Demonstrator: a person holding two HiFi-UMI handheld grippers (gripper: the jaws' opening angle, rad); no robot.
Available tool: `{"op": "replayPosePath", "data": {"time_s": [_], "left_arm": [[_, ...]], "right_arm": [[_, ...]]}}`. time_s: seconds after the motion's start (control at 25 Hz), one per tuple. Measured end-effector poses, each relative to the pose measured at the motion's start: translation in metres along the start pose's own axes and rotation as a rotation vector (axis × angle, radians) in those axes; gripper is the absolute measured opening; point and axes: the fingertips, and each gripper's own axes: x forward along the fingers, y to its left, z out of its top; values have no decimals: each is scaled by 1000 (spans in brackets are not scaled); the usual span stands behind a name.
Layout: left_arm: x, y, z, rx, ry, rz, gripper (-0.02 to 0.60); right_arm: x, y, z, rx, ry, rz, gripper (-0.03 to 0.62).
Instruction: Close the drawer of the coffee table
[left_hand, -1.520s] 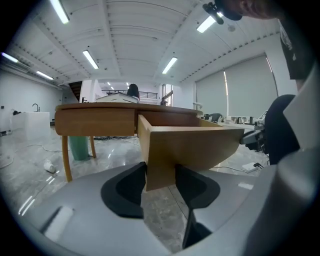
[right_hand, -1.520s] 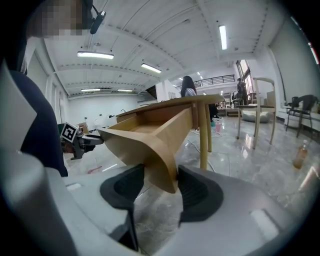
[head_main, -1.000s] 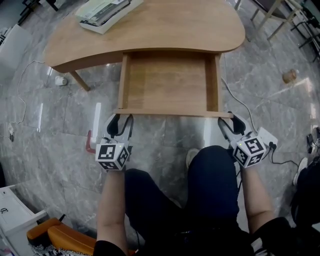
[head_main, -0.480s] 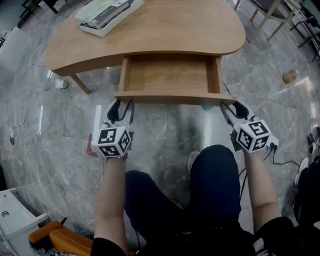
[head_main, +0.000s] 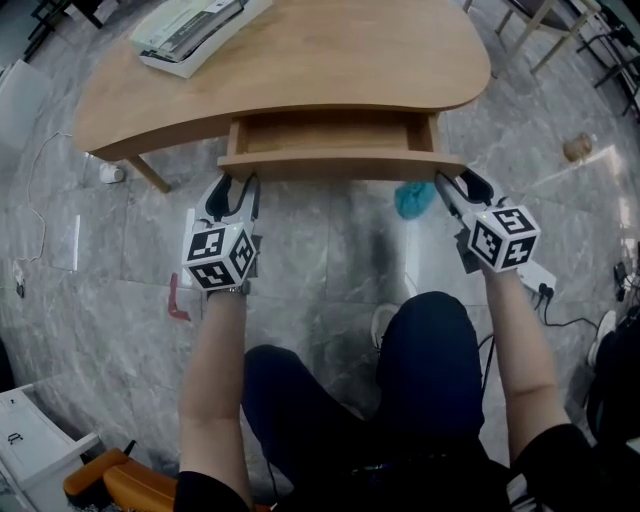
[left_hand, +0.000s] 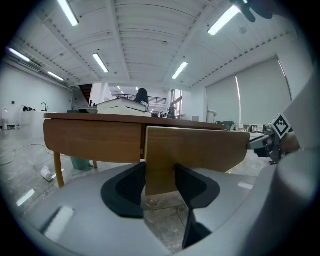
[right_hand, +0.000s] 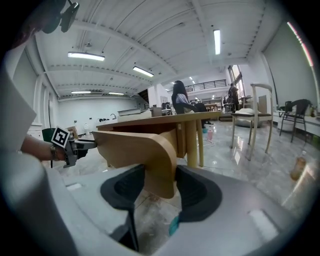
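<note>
The wooden coffee table (head_main: 330, 60) has its drawer a short way out, and only a narrow strip of the drawer's inside shows. My left gripper (head_main: 232, 192) is shut on the left end of the drawer front (head_main: 340, 165). My right gripper (head_main: 452, 188) is shut on its right end. In the left gripper view the front panel's edge (left_hand: 200, 150) stands upright between the two pads of the left gripper (left_hand: 160, 175), touching both. In the right gripper view the rounded end of the panel (right_hand: 135, 145) sits the same way in the right gripper (right_hand: 160, 177).
A stack of papers (head_main: 190, 30) lies on the tabletop's far left. On the floor are a teal thing (head_main: 412, 198) under the drawer's right end, a red piece (head_main: 178, 300), a white power strip (head_main: 540, 280) and chair legs (head_main: 545, 30). The person's legs (head_main: 420, 370) are below.
The drawer has slid most of the way into the table, and both grippers have moved with its front toward the table. The teal thing on the floor has come into view.
</note>
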Motion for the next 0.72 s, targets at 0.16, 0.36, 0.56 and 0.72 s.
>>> {"op": "replayPosePath", "data": {"time_s": [0.16, 0.36, 0.56, 0.72], "left_arm": [[22, 4, 7, -8, 2, 18, 193], [48, 11, 15, -22, 5, 66, 193], [69, 13, 20, -35, 16, 107, 190], [81, 17, 23, -52, 19, 147, 190]], "right_arm": [[17, -13, 10, 10, -11, -21, 202], [39, -28, 21, 38, -32, -31, 204], [55, -43, 29, 62, -57, -72, 204], [67, -50, 35, 68, -74, -116, 204]]}}
